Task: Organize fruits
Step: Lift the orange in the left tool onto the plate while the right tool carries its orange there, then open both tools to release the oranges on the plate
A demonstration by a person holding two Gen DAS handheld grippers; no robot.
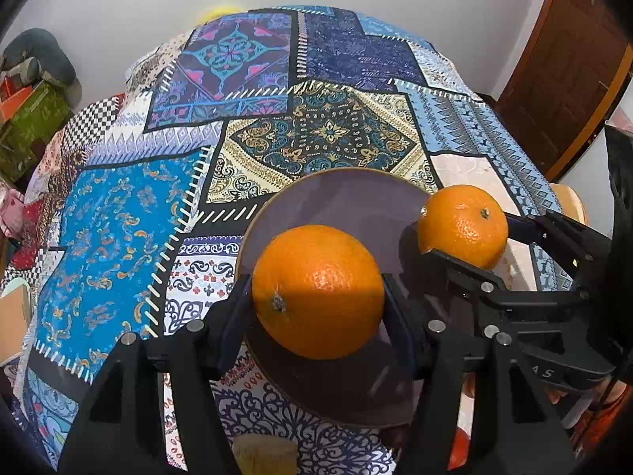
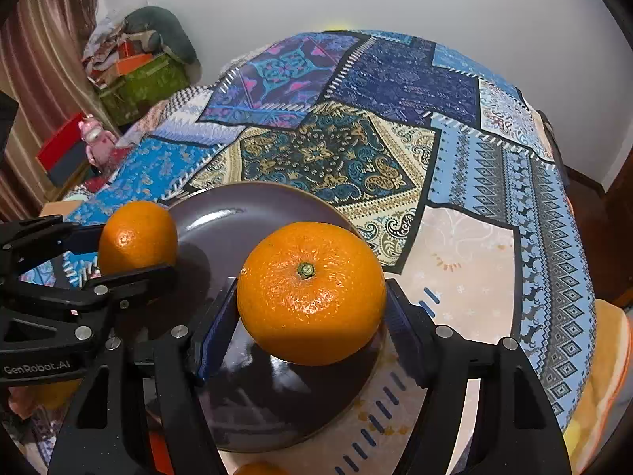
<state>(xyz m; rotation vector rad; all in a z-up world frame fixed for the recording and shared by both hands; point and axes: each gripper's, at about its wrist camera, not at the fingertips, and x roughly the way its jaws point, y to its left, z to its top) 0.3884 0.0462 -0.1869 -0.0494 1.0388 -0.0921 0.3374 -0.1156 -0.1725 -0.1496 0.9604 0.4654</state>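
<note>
My left gripper [image 1: 318, 291] is shut on an orange [image 1: 318, 291] and holds it over the dark purple plate [image 1: 340, 202]. My right gripper [image 2: 311, 297] is shut on a second orange [image 2: 311, 297] over the same plate [image 2: 221, 221]. In the left wrist view the right gripper holds its orange [image 1: 463, 225] at the plate's right rim. In the right wrist view the left gripper holds its orange [image 2: 137, 237] at the plate's left rim. Both oranges hang a little above the plate.
The plate lies on a patchwork cloth [image 1: 118, 217] that covers the table. More orange fruit shows at the near edge [image 2: 257, 468] and low in the left wrist view [image 1: 459, 447]. Boxes and clutter [image 2: 134, 75] stand beyond the table's left side.
</note>
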